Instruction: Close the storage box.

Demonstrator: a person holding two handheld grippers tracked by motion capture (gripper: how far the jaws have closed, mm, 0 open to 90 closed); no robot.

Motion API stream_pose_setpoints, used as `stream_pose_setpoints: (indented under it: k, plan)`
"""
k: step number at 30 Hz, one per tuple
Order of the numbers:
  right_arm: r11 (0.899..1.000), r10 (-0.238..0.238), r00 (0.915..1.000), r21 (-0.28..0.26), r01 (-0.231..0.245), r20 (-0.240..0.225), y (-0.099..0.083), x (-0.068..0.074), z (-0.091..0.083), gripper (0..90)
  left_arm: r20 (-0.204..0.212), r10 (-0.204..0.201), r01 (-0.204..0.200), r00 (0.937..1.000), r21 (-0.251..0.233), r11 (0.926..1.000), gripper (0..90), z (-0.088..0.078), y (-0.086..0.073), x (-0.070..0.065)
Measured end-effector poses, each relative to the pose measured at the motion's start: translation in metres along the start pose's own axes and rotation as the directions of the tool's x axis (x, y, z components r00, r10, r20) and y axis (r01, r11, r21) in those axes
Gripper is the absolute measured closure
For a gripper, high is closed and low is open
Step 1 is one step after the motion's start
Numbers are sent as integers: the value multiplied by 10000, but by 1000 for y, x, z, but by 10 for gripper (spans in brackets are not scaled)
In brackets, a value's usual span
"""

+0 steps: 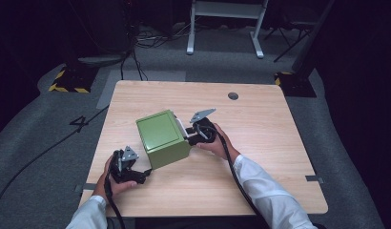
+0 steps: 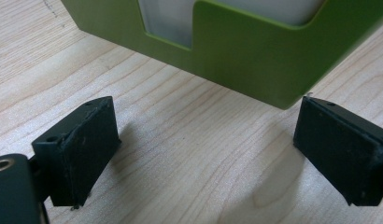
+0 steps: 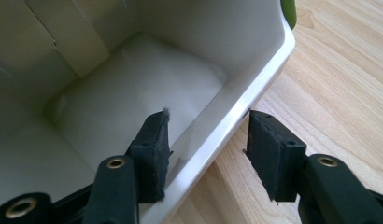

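The right gripper (image 3: 206,156) straddles the green box (image 1: 163,138) wall with open fingers, not yet clamped; the left gripper (image 2: 203,156) waits open beside it.

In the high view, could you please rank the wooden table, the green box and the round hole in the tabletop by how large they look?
1. Wooden table, by far the largest.
2. Green box, which sits near the table's middle.
3. Round hole, a small dark spot near the far edge; being farther from the camera shrinks it slightly, but the order holds.
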State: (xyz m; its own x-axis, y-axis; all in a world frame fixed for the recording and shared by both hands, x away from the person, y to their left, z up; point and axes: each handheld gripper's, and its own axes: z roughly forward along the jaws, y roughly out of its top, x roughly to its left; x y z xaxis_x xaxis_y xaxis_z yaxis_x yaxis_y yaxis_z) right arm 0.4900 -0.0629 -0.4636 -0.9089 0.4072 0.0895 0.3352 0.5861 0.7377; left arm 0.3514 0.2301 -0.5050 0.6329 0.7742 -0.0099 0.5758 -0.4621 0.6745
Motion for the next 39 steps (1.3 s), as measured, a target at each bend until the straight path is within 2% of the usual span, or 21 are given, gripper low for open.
stream_pose_setpoints:
  k: [2,4,6,10,15,20,26,30,34,39]
  plan:
    - [10000,-2,10000,17,2,25,0,0,-1,474,10,-3,3,10000,-8,10000,69,0,0,0]
    - [10000,8,9999,-9,-8,123,-1,-1,-4,417,11,-5,5,10000,-8,10000,69,0,0,0]
    - [10000,60,9999,-34,-59,131,-1,-3,-7,410,9,-1,1,10000,-5,10000,69,0,0,0]
    - [9994,-333,9983,57,331,476,1,0,-15,379,8,-2,2,10000,-7,10000,69,0,0,0]
    - [9989,-458,9967,75,454,668,1,0,-22,335,9,-2,2,10000,-7,10000,69,0,0,0]
    - [9984,-463,9952,-283,489,868,-1,-2,-36,302,14,-5,5,10000,-6,10000,69,0,0,0]
    - [9967,-817,9796,128,807,1833,-12,-4,-56,280,29,12,-12,10000,9,10000,68,0,0,0]
    - [9975,-707,9666,236,670,2464,-19,-13,-71,276,20,18,-18,10000,12,10000,68,0,0,0]
    - [9989,-468,9673,171,439,2493,-26,-20,-83,257,18,16,-16,10000,11,10000,69,0,0,0]
    - [9985,-527,9608,265,473,2722,-37,-25,-100,238,19,16,-16,10000,9,10000,69,0,0,0]
